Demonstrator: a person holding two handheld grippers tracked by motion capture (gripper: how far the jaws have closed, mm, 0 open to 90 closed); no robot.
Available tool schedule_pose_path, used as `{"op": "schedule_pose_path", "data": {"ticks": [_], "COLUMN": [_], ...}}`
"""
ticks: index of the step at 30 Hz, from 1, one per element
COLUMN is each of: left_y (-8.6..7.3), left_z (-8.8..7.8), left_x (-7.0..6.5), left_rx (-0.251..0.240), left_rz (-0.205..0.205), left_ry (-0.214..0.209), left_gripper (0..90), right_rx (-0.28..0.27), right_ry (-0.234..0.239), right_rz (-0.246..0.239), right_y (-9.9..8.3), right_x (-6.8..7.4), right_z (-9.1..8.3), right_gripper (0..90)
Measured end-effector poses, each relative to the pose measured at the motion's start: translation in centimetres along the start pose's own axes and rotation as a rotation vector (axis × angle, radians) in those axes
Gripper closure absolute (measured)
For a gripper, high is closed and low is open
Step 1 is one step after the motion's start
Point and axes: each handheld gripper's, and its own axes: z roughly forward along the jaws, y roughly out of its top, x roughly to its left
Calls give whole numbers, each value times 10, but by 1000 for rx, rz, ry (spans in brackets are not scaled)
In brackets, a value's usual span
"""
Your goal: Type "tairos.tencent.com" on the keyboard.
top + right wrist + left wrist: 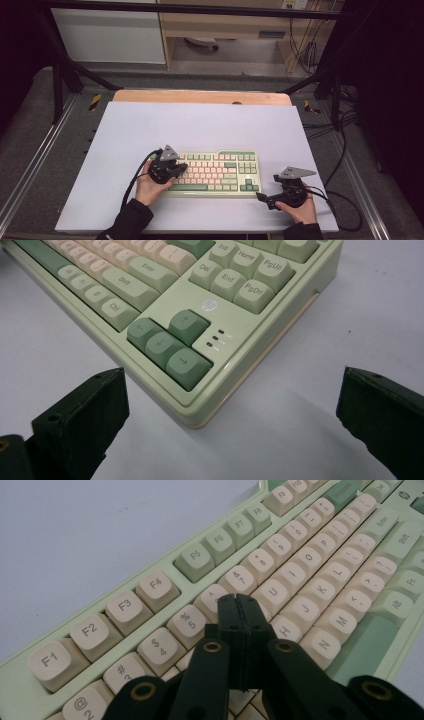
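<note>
mat: big pale sheet, everything sits on it
keyboard: green and cream, on the near half of the mat, long axis running left to right across the person's front
left gripper: over the keyboard's left end, jaws pinched tight together with nothing between them, tip pointing down at the cream keys around the Y/6 spot, looks like it's about to poke one
right gripper: just off the keyboard's near right corner, jaws wide apart, corner and arrow keys dead ahead between them, not touching
nearer hand: left, easily, it's right on the keys
</note>
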Motion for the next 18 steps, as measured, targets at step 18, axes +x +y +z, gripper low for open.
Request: {"op": "schedule_pose_path", "data": {"ticks": [18], "left_y": [-4], "left_z": [-8], "left_x": [-1], "left_rx": [-7], "left_rz": [15], "left_ry": [-7], "left_gripper": [899], "right_rx": [0], "right_ry": [2], "right_rz": [1], "right_y": [0], "right_x": [1], "right_z": [0], "right_gripper": [10]}}
